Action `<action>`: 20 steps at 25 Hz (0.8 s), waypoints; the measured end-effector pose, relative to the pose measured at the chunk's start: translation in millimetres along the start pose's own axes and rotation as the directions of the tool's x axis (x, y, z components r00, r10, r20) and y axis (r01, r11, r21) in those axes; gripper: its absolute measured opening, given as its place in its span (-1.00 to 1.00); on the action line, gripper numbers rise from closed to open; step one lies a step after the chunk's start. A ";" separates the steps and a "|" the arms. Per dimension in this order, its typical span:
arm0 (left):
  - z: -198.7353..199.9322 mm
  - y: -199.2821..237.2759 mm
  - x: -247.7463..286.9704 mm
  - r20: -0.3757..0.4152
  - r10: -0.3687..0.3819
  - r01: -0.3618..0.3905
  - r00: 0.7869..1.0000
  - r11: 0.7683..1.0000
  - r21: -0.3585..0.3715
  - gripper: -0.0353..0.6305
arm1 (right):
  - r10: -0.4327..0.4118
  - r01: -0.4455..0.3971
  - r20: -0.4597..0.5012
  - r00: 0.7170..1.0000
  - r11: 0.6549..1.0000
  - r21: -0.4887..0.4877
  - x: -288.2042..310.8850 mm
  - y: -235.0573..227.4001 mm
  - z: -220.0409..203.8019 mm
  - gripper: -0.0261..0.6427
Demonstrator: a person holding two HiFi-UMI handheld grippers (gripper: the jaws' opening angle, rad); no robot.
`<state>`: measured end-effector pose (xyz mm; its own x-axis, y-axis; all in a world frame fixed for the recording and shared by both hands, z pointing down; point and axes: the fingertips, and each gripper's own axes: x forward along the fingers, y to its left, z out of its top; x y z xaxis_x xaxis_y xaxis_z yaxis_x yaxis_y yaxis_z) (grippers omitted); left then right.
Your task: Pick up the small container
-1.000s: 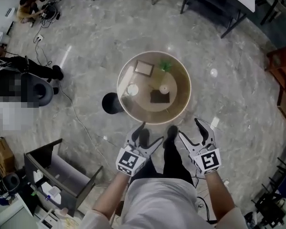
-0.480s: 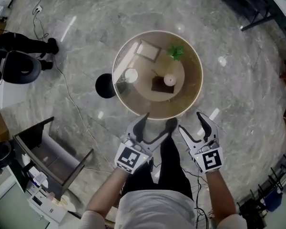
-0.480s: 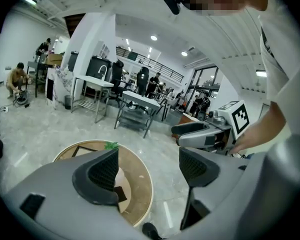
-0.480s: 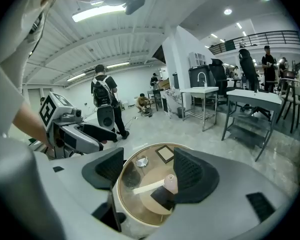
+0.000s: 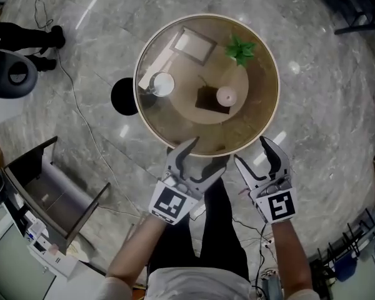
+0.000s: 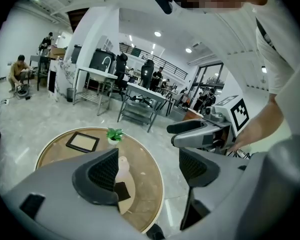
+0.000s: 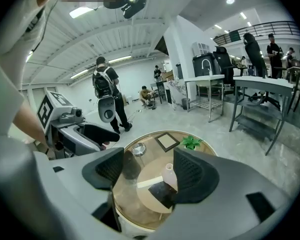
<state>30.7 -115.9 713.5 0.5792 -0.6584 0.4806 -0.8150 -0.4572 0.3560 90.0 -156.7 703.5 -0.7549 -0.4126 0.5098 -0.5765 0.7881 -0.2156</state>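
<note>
A round glass-topped table stands ahead of me in the head view. On its left part sits a small round white container. A pale vase stands on a dark square mat near the middle. My left gripper hangs open at the table's near rim, nothing between its fingers. Just right of it, my right gripper is open and empty too. The right gripper view looks between that gripper's open jaws at the container and vase. Seen from the left gripper, the vase is partly hidden.
A picture frame and a small green plant lie at the table's far side. A black round object stands on the floor left of the table. A grey open cabinet is at lower left; cables cross the marble floor.
The view has closed in on the table, which now looks larger. Both grippers have come forward to its near rim and stay open.
</note>
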 end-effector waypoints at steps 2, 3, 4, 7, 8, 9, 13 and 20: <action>-11.8 8.9 11.9 0.001 0.006 -0.006 1.000 1.000 -0.004 0.24 | 0.010 -0.010 0.000 1.000 1.000 0.010 14.4 -4.4 -11.0 0.04; -17.5 13.6 19.2 0.001 0.008 -0.008 1.000 1.000 -0.006 0.24 | 0.014 -0.014 -0.006 1.000 1.000 0.011 21.4 -8.5 -18.3 0.03; -23.4 18.5 27.0 -0.002 0.009 -0.009 1.000 1.000 -0.003 0.24 | 0.018 -0.018 -0.012 1.000 1.000 0.011 28.7 -13.2 -26.2 0.04; -42.9 31.1 47.4 -0.005 0.010 -0.010 1.000 1.000 0.003 0.24 | 0.037 -0.038 -0.037 0.999 0.999 -0.012 49.5 -22.5 -52.4 0.04; -49.8 34.1 52.6 -0.006 0.010 -0.010 1.000 1.000 0.003 0.24 | 0.045 -0.046 -0.044 0.998 0.999 -0.024 55.6 -23.7 -60.7 0.04; -56.9 36.5 57.6 -0.009 0.010 -0.010 1.000 1.000 0.003 0.24 | 0.051 -0.053 -0.046 0.998 0.998 -0.030 61.8 -24.6 -67.3 0.04; -81.0 46.1 76.0 -0.017 0.014 -0.014 1.000 1.000 -0.006 0.25 | 0.066 -0.070 -0.061 0.996 0.996 -0.063 84.4 -30.8 -89.0 0.04; -122.6 66.8 101.3 -0.046 0.014 -0.016 0.999 0.999 -0.035 0.25 | 0.061 -0.069 -0.080 0.995 0.992 -0.105 124.7 -48.1 -123.3 0.04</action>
<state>36.8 -139.9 884.2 0.5676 -0.6369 0.5217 -0.8231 -0.4255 0.3761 62.2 -189.8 880.1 -0.7611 -0.3263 0.5606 -0.4872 0.8581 -0.1620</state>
